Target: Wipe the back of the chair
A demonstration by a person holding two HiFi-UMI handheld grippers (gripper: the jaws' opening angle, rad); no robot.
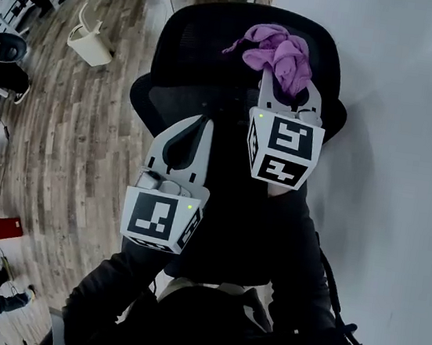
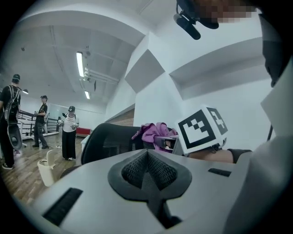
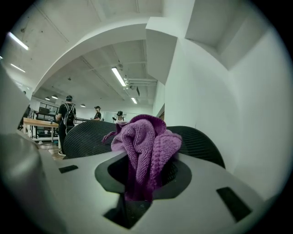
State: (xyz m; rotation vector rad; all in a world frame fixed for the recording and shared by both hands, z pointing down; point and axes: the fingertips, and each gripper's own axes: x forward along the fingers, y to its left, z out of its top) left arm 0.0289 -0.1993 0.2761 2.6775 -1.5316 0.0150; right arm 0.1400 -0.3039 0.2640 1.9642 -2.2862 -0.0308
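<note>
2 handheld grippers are held over a black mesh office chair [image 1: 205, 48], seen from above with its backrest top facing the camera. The right gripper [image 1: 290, 89] has its jaws clamped on a bunched purple knitted cloth [image 1: 283, 52], which sits on the top edge of the chair back, toward the chair's right side beside a white wall [image 1: 408, 154]. In the right gripper view the cloth [image 3: 143, 139] fills the gap between the jaws and spills above them, with the curved mesh back [image 3: 87, 136] just behind. The left gripper [image 1: 204, 120] hangs lower, near the middle of the chair, apart from the cloth; its view shows the jaws pressed together with nothing between them. A white bin [image 1: 89, 42] stands on the wood floor [image 1: 87, 135] at left.
</note>
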